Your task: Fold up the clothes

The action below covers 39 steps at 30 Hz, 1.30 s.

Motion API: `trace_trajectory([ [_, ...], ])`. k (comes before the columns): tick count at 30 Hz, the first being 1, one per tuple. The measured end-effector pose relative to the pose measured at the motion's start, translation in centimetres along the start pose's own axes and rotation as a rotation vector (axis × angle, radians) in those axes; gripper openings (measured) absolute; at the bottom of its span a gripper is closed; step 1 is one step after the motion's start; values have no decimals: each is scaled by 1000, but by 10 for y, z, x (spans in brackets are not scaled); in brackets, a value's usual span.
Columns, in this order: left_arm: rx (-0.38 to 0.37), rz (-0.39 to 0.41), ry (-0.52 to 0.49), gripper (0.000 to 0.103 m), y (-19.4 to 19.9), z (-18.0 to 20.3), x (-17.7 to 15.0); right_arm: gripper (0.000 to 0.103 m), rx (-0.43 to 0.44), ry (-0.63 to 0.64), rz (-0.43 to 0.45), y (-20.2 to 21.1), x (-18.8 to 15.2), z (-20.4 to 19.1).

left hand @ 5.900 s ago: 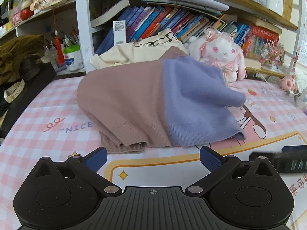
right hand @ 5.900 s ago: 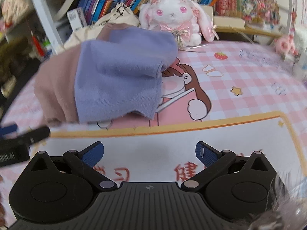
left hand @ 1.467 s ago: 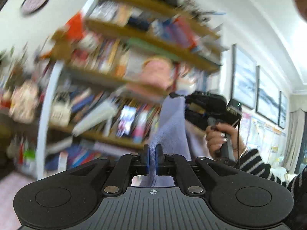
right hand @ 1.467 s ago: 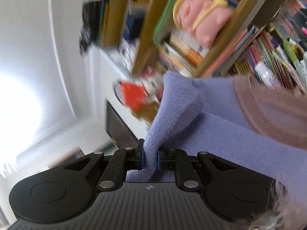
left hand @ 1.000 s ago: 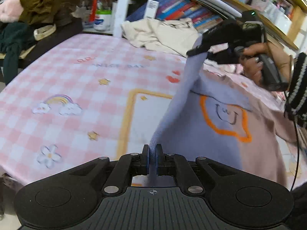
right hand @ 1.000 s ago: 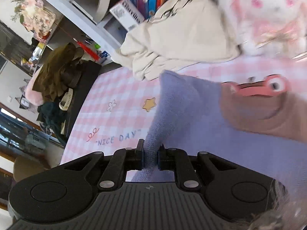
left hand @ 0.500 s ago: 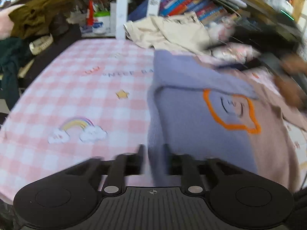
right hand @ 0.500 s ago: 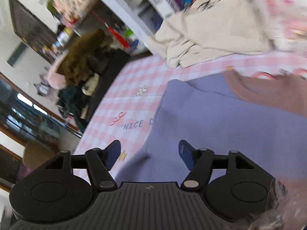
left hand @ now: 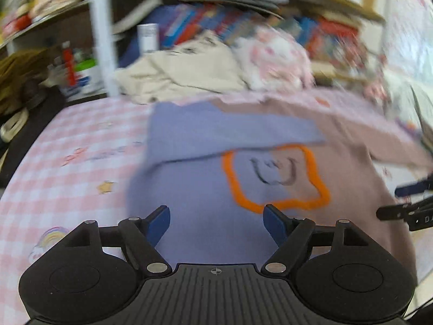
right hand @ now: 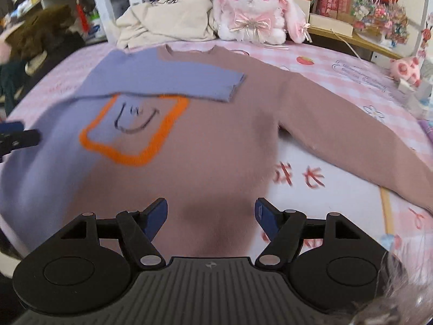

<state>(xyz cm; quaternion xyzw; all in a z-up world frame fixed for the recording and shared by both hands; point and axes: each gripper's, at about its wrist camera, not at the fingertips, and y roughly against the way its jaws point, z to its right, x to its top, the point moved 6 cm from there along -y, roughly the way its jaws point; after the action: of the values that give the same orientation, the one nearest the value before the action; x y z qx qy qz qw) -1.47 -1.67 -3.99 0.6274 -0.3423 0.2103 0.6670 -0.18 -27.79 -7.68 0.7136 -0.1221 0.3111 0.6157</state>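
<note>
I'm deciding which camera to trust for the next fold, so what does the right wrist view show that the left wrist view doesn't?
Only the right wrist view shows the sweater's mauve sleeve stretched out flat to the right, the purple sleeve's cuff lying across the chest, and a sharp white plush rabbit.

Only the left wrist view, which is blurred, shows the rainbow print on the pink checked cloth.

Both show the orange-outlined smiley, the cream garment behind, and open jaws on both grippers.
</note>
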Motion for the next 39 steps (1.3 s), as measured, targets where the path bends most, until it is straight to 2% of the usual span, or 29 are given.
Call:
trace_trajectory([
  [4, 8, -22, -67, 78, -6, 22, 0, 68, 9, 26, -15, 3, -10, 5],
  [6, 47, -26, -60, 78, -4, 17, 1, 68, 25, 41, -17, 1, -10, 4],
  [8, 87, -31, -52, 78, -1, 11, 1, 64, 42, 56, -19, -1, -9, 3],
  [10, 126, -36, -45, 78, 1, 6, 1, 56, 59, 72, -21, -3, -8, 2],
  [12, 167, -43, -35, 78, 3, 0, 1, 55, 76, 87, -23, -6, -8, 1],
  [14, 223, -72, -3, 78, 4, -15, -8, 48, 92, 102, -25, -8, -7, 1],
  [16, 244, -103, 61, 78, 6, -30, -17, 25, 109, 117, -27, -10, -6, 0],
  [19, 259, -123, 170, 73, 9, -47, -28, 12, 103, 115, -23, -14, -2, 6],
  [22, 255, -160, 254, 58, 2, -55, -40, 11, 36, 84, -5, -17, 5, 26],
  [23, 249, -178, 255, 48, -3, -54, -43, 11, 16, 66, -1, -18, 6, 36],
  [25, 232, -206, 233, 40, -12, -46, -47, 11, 17, 45, -7, -15, 3, 46],
  [30, 193, -199, 160, 11, -22, -25, -38, 11, 43, 13, -23, -7, -8, 57],
  [35, 206, -214, 128, 7, -29, -31, -33, 11, 70, 17, -21, 2, -19, 49],
  [37, 227, -216, 108, 15, -27, -31, -30, 11, 81, -8, -19, 3, -19, 51],
  [39, 284, -182, 53, 17, -18, -26, -20, 12, 84, -5, -16, 2, -19, 52],
])
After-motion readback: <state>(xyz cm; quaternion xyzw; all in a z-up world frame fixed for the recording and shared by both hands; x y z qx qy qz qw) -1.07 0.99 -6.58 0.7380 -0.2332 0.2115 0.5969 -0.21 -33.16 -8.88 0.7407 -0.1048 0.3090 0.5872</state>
